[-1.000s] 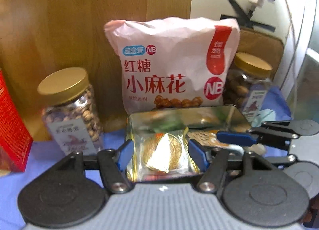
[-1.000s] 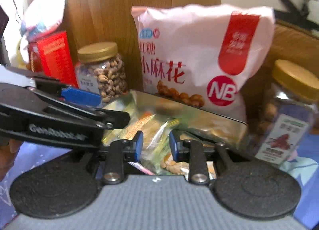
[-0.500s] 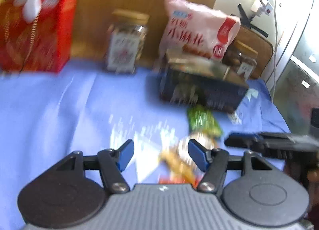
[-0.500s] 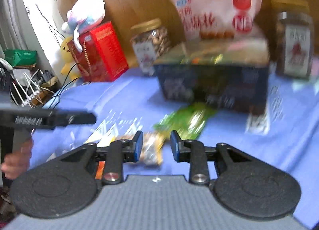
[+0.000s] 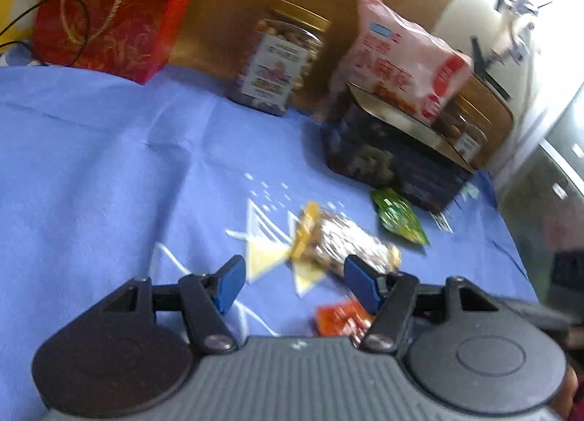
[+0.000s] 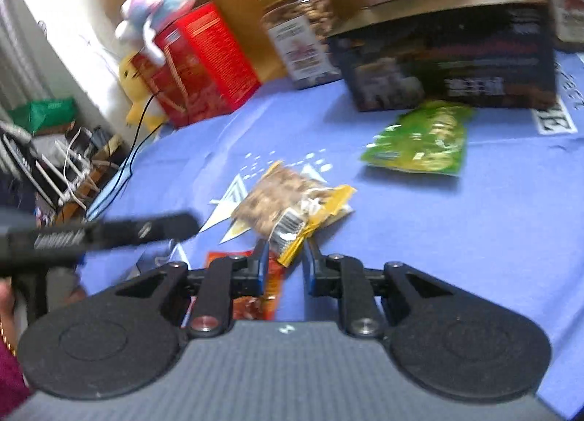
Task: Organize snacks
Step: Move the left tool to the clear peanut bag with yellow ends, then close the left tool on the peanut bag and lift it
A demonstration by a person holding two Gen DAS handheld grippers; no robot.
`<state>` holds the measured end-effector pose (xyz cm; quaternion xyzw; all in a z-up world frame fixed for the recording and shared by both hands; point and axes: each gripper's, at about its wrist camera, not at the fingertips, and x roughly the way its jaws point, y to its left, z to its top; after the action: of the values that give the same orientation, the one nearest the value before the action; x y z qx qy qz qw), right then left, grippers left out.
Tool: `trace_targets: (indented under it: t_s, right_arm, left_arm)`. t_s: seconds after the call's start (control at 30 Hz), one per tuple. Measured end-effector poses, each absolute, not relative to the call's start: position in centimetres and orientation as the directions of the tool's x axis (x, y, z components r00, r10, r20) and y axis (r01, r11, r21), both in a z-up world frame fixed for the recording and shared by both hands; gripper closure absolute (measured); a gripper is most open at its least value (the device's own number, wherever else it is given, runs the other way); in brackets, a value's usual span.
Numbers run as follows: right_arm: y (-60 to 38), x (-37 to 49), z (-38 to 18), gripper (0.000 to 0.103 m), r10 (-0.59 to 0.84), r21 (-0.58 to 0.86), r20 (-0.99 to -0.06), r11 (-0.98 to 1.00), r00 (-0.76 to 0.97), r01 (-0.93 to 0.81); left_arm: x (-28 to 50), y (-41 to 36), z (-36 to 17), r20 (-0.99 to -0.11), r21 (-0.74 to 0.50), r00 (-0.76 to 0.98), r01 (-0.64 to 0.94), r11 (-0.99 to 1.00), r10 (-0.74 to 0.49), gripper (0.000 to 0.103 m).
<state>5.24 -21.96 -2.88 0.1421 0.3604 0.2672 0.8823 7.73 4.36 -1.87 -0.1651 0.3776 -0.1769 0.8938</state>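
Roughly midway, by my guess. Blue cloth (image 5: 91, 165) covered the table; a dark box (image 6: 449, 67) sat near its far edge with a pink bag (image 5: 401, 56) leaning behind it and a nut jar (image 5: 277, 56) and a red carton (image 5: 109, 12) further left along that edge. Box contents were not visible from either view, so how much was already packed I couldn't tell. Left loose on the cloth: green packet (image 6: 419, 140) just in front of the box, nut packet (image 6: 288, 202) mid-cloth, orange packet (image 5: 339, 319) nearest.

Left gripper (image 5: 295, 284) had fingers wide apart, nothing held, hovering near the nut packet. Right gripper (image 6: 286, 267) was narrowed to a small gap, nearly over the nut packet's yellow end; whether it pinched the packet I couldn't tell.

Only the right view showed a plush toy (image 6: 160, 1) on the carton and clutter off the cloth's left edge. Only the left view showed the pink bag whole and a second jar (image 5: 463, 129) behind the box.
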Motion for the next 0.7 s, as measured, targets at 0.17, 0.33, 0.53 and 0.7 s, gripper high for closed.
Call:
trace_targets:
  t_s: [0.17, 0.33, 0.53, 0.7]
  right_arm:
    - [-22.7, 6.4, -2.1, 0.072, 0.541, 0.451, -0.549, 0.834, 0.638, -0.319]
    - [-24.3, 7.7, -3.4, 0.071, 0.554, 0.551, -0.546, 0.802, 0.628, -0.229]
    - [-23.0, 8.3, -3.5, 0.077, 0.583, 0.571, -0.535, 0.783, 0.611, -0.247]
    - [-19.9, 8.4, -3.0, 0.078, 0.598, 0.533, -0.55, 0.789, 0.583, -0.306]
  left_arm:
    - [10.1, 4.7, -2.0, -0.603, -0.462, 0.651, 0.186, 0.867, -0.46, 0.042]
    - [12.3, 2.9, -2.8, -0.612, -0.485, 0.597, 0.235, 0.843, -0.519, 0.042]
    - [12.6, 2.4, -3.5, -0.581, -0.513, 0.585, 0.277, 0.812, -0.566, 0.058]
    - [11.3, 5.8, -3.6, -0.574, -0.545, 0.603, 0.222, 0.808, -0.553, 0.062]
